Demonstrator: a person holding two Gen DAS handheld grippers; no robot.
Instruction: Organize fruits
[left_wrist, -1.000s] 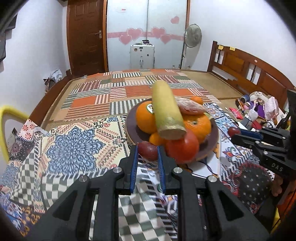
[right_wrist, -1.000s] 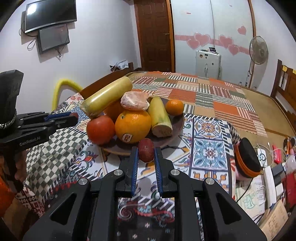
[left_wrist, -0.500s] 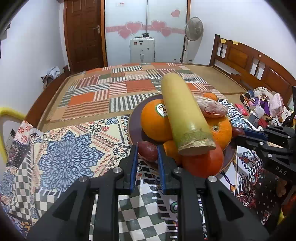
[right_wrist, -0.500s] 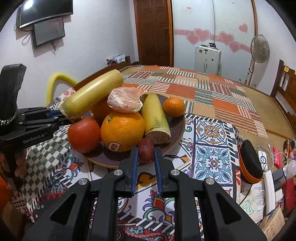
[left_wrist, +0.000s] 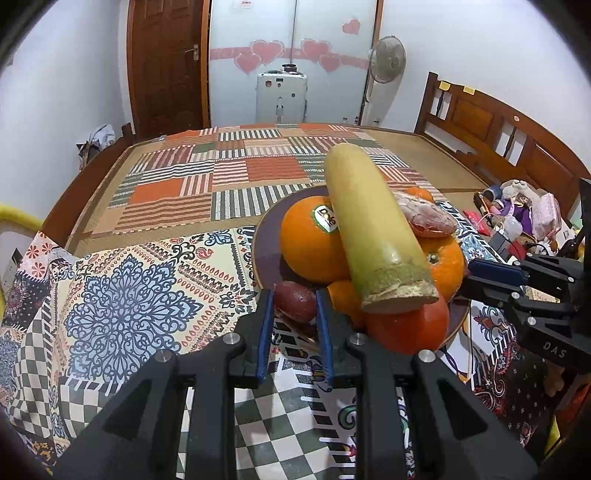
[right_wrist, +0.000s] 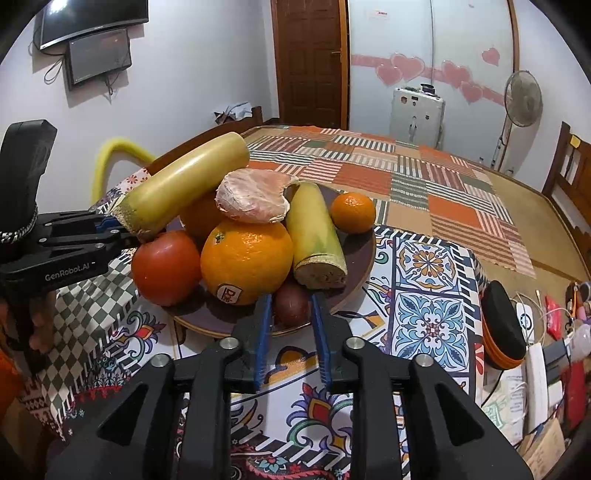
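I had the left gripper (left_wrist: 294, 306) at the near rim of the plate (left_wrist: 266, 254), its blue pads pressed against a dark red fruit (left_wrist: 294, 301) and the jaws only just beginning to open. The right gripper (right_wrist: 291, 306) sat at the opposite rim with its jaws opening around a second dark red fruit (right_wrist: 291, 303), which looked to be resting on the plate's floor beside the labelled orange (right_wrist: 245, 264). I judged this to be the release, and a good release meant widening both pairs of jaws slowly and evenly so neither pad flicked its fruit off the edge. The left fruit sat right on the rim, so I wanted it nudged a little inward before letting go fully. The pile was the hazard: a long yellow stalk (left_wrist: 369, 221) lay balanced across the oranges, its cut end overhanging the tomato (left_wrist: 406, 325) just beside my left fingers. I meant to back both tools straight out along their own lines, low and without lifting into that stalk.
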